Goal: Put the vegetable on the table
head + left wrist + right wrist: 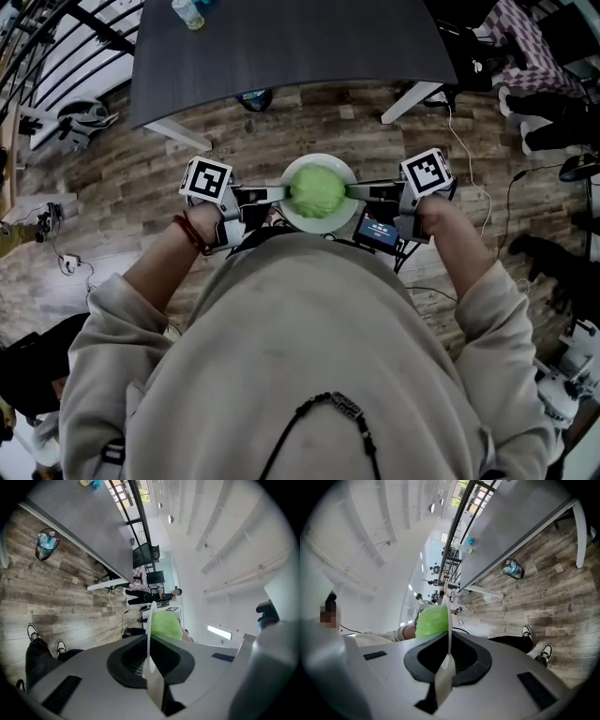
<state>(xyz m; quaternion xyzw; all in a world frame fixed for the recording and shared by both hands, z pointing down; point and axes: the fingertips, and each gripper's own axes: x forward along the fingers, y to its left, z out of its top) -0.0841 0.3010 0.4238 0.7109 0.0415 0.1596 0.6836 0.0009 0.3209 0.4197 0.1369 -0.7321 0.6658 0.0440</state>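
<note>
The left claw point(278, 194) and right claw point(353, 190) each pinch the rim of a white plate point(315, 226). The green vegetable point(317, 190) sits on it, mid-frame, over the floor point(141, 178), below the dark tabletop point(300, 47).

Ahead of you: dark grey counter point(281, 47) on white legs; one small bottle-like item point(188, 13) at its far edge, toward your left; below you: wood-plank floor point(122, 178); filled bin point(254, 98) under the counter; loose cable point(466, 155) at your right.
</note>
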